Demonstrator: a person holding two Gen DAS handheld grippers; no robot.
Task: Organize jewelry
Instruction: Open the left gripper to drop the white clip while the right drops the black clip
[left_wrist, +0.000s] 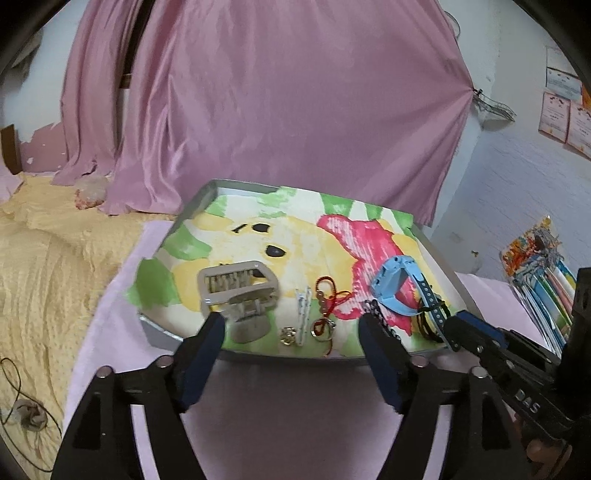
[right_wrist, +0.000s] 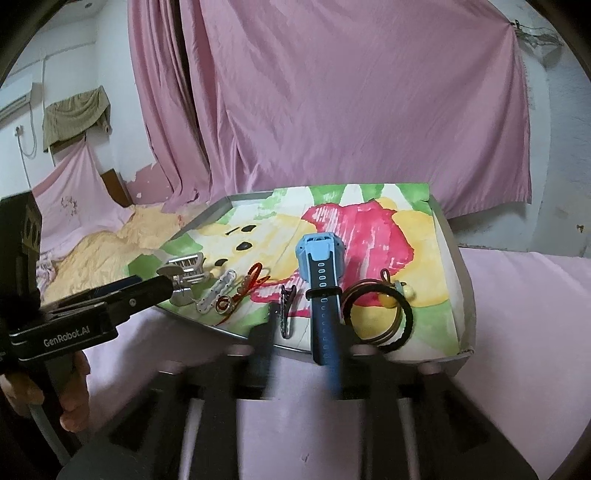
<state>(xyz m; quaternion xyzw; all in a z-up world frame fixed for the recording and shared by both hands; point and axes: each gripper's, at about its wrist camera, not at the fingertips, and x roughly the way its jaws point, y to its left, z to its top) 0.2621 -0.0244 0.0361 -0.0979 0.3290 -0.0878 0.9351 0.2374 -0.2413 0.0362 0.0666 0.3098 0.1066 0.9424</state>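
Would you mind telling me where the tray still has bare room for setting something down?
The tray's far half, beyond the blue watch and the grey hair claw, is bare. The near edge is crowded: clips, red cord, rings and hair ties.

A large pink curtain (left_wrist: 295, 110) hung across the back of the room, gathered and pinned at its upper right corner against a white wall (left_wrist: 517, 177). Certificates or printed sheets (left_wrist: 565, 110) were stuck high on that wall, and a stack of colourful books (left_wrist: 543, 280) stood below them. To the left lay a bed under a yellow textured blanket (left_wrist: 48, 266), with a thin dark cord (left_wrist: 14, 373) trailing over it. A pale pink sheet (right_wrist: 517, 314) covered the near surface. In the right wrist view, an olive cloth (right_wrist: 74, 114) hung on the far left wall above a pink sheet draped there (right_wrist: 70, 199). The light was soft and even.
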